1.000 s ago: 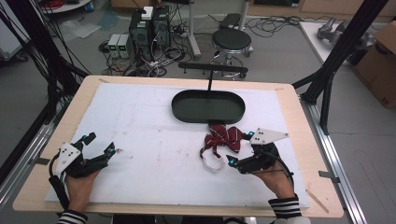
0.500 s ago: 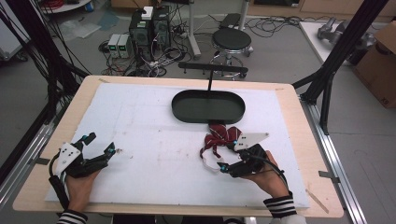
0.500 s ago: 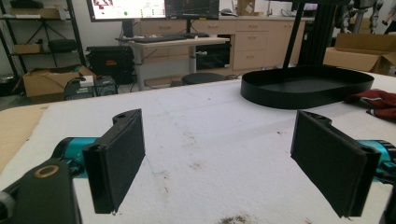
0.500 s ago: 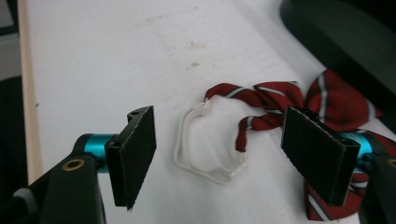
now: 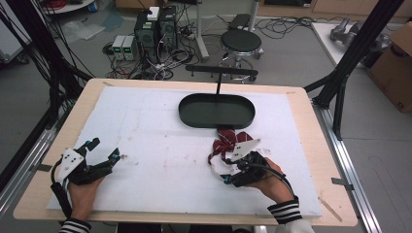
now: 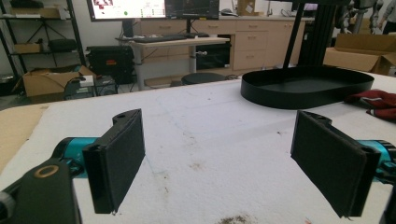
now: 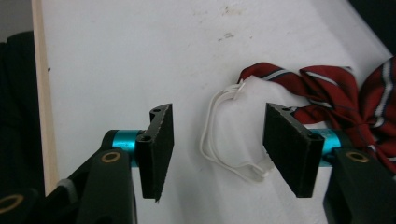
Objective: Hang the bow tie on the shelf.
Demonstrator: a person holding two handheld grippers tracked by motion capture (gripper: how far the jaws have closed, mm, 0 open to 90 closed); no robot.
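Note:
A dark red striped bow tie (image 5: 232, 140) lies on the white mat just in front of the black oval tray (image 5: 216, 121). Its white elastic loop (image 5: 214, 164) trails toward the near edge. My right gripper (image 5: 225, 170) hovers low over that loop, open and pointing left. In the right gripper view the elastic loop (image 7: 219, 135) lies between the spread jaws of the right gripper (image 7: 217, 147), and the bow tie (image 7: 345, 93) lies beyond the right jaw. My left gripper (image 5: 104, 148) rests open at the near left, holding nothing. From the left gripper view, the left gripper (image 6: 219, 168) faces the tray (image 6: 306, 88) and the bow tie (image 6: 378, 100).
A white mat (image 5: 160, 131) covers most of the wooden table (image 5: 311, 126). Behind the tray a black bar on a post (image 5: 221, 73) stands at the table's far edge. A stool (image 5: 240, 41), cables and boxes sit on the floor beyond.
My right gripper has shifted left and toward the near edge, from beside the bow tie to over its white elastic loop. The left gripper has stayed put.

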